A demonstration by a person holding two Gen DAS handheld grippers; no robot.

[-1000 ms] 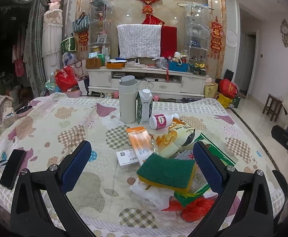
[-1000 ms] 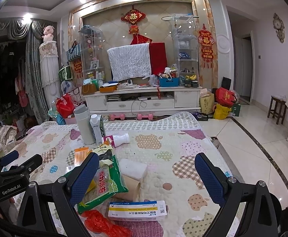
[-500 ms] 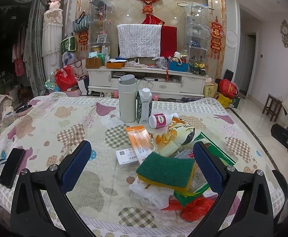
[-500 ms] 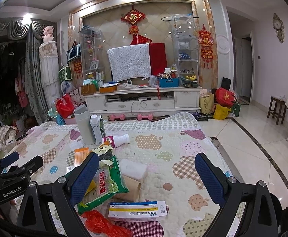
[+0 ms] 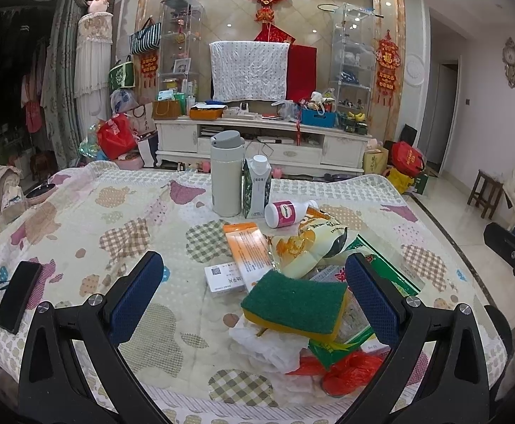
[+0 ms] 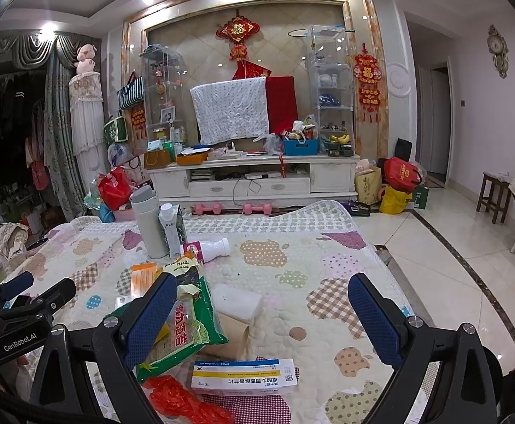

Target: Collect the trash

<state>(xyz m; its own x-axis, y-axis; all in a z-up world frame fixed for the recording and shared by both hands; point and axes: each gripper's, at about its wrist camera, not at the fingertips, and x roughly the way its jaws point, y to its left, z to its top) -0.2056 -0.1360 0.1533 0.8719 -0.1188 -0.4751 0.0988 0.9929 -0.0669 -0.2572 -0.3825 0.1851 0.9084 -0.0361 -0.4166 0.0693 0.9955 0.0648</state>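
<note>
With both the left gripper [image 5: 253, 289] and the right gripper [image 6: 262, 312] spread wide and empty above the quilted table [image 5: 123, 243], the trash pile's top piece, the green-and-yellow sponge [image 5: 294, 304], looks best pinched first across its 2 long sides.

left tongs [image 5: 250, 288] spread wide, right tongs [image 6: 262, 312] spread wide, both empty

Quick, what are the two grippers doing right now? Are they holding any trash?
Left gripper: open, holding nothing, over the sponge.
Right gripper: open, holding nothing.
</note>
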